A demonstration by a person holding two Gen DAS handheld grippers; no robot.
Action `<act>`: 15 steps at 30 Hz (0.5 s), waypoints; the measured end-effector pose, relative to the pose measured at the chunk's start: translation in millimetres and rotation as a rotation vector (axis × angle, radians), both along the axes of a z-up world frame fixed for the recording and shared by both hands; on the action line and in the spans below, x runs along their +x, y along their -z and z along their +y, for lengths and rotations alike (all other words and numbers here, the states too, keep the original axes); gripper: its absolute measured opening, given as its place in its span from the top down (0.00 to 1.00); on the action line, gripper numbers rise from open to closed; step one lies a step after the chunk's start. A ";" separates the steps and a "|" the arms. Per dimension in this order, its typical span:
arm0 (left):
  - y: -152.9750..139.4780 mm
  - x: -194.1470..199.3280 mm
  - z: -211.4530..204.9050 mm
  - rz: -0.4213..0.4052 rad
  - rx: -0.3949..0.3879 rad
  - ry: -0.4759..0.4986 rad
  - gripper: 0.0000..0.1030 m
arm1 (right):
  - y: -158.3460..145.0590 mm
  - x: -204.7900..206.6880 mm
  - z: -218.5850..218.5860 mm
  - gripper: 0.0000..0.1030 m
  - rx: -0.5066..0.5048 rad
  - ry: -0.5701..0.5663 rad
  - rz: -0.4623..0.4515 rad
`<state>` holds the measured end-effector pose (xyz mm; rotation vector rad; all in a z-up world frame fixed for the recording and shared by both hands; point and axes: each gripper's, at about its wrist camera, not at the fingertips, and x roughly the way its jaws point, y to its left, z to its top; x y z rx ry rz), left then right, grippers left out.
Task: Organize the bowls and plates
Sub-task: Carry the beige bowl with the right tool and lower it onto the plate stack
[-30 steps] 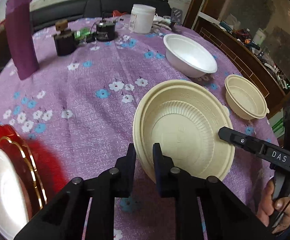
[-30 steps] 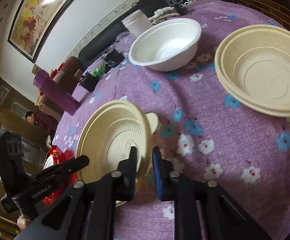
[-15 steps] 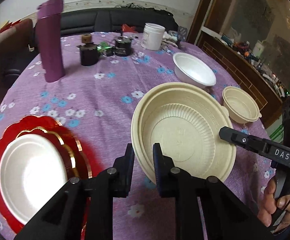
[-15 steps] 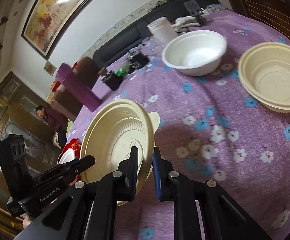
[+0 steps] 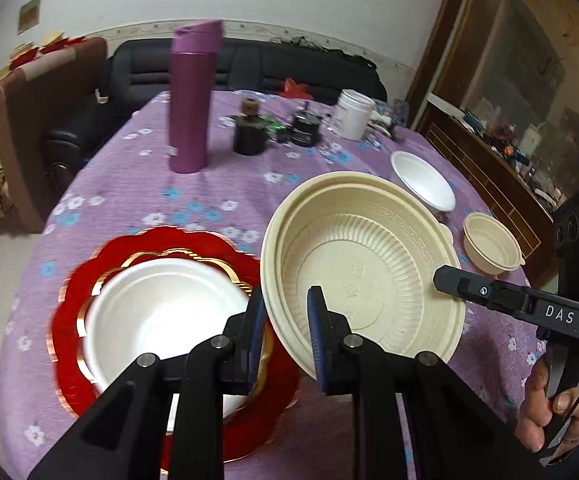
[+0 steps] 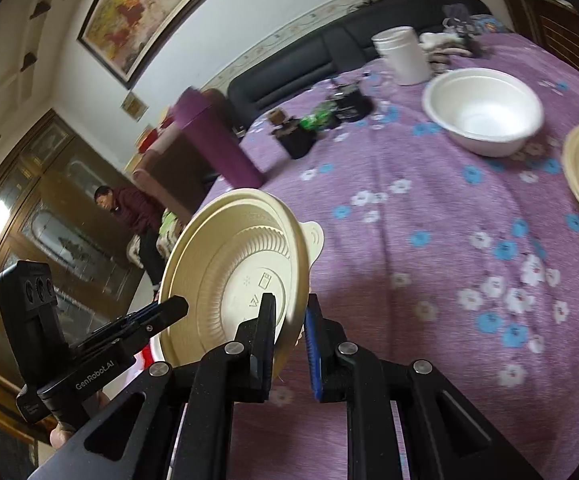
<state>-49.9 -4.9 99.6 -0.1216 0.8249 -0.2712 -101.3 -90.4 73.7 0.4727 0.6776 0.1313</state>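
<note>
A ribbed cream plate (image 5: 361, 264) hangs tilted above the purple flowered tablecloth, held from both sides. My left gripper (image 5: 286, 320) has the plate's near rim between its pads; its jaws are opening slightly but still touch the rim. My right gripper (image 6: 289, 320) is shut on the opposite rim of the cream plate (image 6: 229, 264). Just left of it, a red gold-trimmed plate (image 5: 73, 320) carries a white bowl (image 5: 161, 312). A second white bowl (image 5: 423, 180) and a small cream bowl (image 5: 489, 246) sit at the right.
A tall purple flask (image 5: 191, 100), dark small jars (image 5: 249, 136) and a white tub (image 5: 351, 114) stand at the back of the table. A black sofa lies behind, a wooden cabinet to the right. A person (image 6: 129, 216) is beyond the table's left edge.
Both grippers have lifted the cream plate and carried it left, away from the two bowls. The red plate with its white bowl has come into full view beside the plate.
</note>
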 end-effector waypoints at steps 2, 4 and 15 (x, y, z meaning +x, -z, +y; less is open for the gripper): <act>-1.4 -3.7 11.8 -0.008 0.005 -0.025 0.81 | -2.3 5.7 13.8 0.84 -0.004 -0.027 -0.001; -1.1 -6.2 23.4 -0.010 0.005 -0.046 0.79 | -3.1 11.8 25.0 0.84 -0.008 -0.051 0.000; 7.7 -16.9 90.0 -0.001 -0.020 -0.174 0.79 | 12.0 55.7 86.3 0.83 -0.020 -0.160 0.052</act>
